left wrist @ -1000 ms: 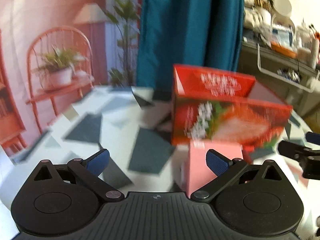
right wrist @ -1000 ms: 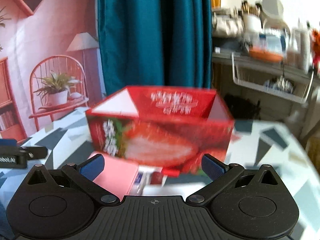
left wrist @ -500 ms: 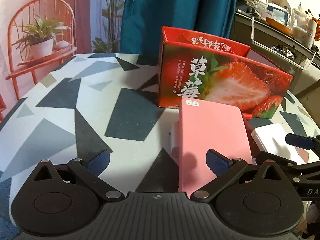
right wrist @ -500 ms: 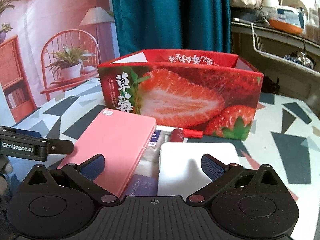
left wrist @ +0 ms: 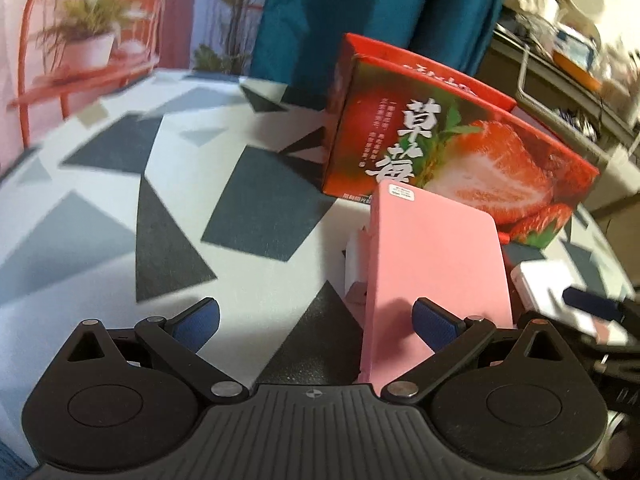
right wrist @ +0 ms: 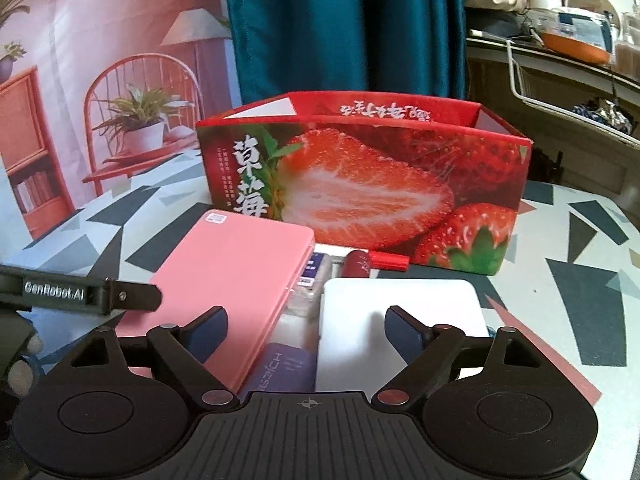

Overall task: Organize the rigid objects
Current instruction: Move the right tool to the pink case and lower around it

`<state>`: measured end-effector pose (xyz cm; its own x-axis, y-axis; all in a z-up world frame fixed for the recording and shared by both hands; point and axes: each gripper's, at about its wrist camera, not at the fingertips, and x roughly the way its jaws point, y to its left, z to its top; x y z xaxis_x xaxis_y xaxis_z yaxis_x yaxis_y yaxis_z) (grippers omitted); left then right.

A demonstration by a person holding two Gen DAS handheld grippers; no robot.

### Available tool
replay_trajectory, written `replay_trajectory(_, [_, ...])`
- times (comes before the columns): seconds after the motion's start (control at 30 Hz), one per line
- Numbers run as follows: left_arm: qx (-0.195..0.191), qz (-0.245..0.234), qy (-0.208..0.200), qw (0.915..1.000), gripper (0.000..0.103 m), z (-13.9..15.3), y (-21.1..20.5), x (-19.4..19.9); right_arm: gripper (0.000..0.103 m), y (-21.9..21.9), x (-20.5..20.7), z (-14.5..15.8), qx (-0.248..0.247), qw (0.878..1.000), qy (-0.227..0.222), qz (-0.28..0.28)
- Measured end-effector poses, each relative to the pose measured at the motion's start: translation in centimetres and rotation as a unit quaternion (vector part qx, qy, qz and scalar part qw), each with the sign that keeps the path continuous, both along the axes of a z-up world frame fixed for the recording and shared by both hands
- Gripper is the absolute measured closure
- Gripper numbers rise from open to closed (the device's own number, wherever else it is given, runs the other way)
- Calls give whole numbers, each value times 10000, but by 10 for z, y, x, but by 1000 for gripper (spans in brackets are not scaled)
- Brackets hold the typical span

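**Ana:** Right wrist view first, biggest thing down. The counter (right wrist: 580, 280) with its grey triangle pattern carries everything. At its back stands the strawberry box (right wrist: 360, 184), open at the top, and I can't see anything inside it from this angle.

**Ben:** And the loose things?

**Ana:** All in front of the box. The pink case (right wrist: 236, 276) lies flat to the left, the white case (right wrist: 400, 312) to the right, and between them sit a purple packet (right wrist: 280, 368) and a small red tube (right wrist: 360, 264) just beside the box's base.

**Ben:** So which step is this?

**Ana:** The first pick, I'd judge; nothing looks packed yet. The right gripper (right wrist: 306, 326) hangs low over the gap between the two cases, fingers spread and grasping nothing. The left gripper (left wrist: 316, 320) is likewise spread wide and empty, with the pink case (left wrist: 432, 272) partly behind its right finger.

**Ben:** Touching it?

**Ana:** I can't tell; that view is blurred.

**Ben:** Next move?

**Ana:** Probably one gripper shifts sideways to straddle a case's edge, closes, lifts, then carries it over the box rim. Flat cases give little to pinch, so the approach must be low.
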<state>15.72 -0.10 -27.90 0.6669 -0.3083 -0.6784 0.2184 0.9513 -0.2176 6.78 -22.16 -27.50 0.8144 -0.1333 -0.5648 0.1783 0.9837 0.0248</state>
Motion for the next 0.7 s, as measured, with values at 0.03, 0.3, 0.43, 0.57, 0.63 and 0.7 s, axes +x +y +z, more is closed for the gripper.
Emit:
replay_trajectory(0.03, [-69, 11, 56, 10000, 0, -1, 1, 1, 24, 0, 1, -1, 18, 10000, 28, 21])
replay_trajectory(0.3, [-186, -131, 121, 9997, 0, -4, -2, 5, 26, -3, 2, -2, 180, 9998, 53, 75])
replay_trajectory(0.43, [-177, -222, 89, 9996, 0, -5, -3, 4, 27, -3, 3, -1, 214, 9996, 67, 144])
replay_trajectory(0.57, [-175, -350, 107, 9992, 0, -5, -2, 5, 27, -3, 4, 0, 311, 9991, 86, 267])
replay_trajectory(0.63, [-173, -403, 136, 9989, 0, -5, -1, 5, 27, -2, 5, 1, 343, 9989, 109, 315])
replay_trajectory(0.7, [-159, -440, 163, 9988, 0, -4, -1, 5, 28, -2, 5, 2, 374, 9985, 133, 364])
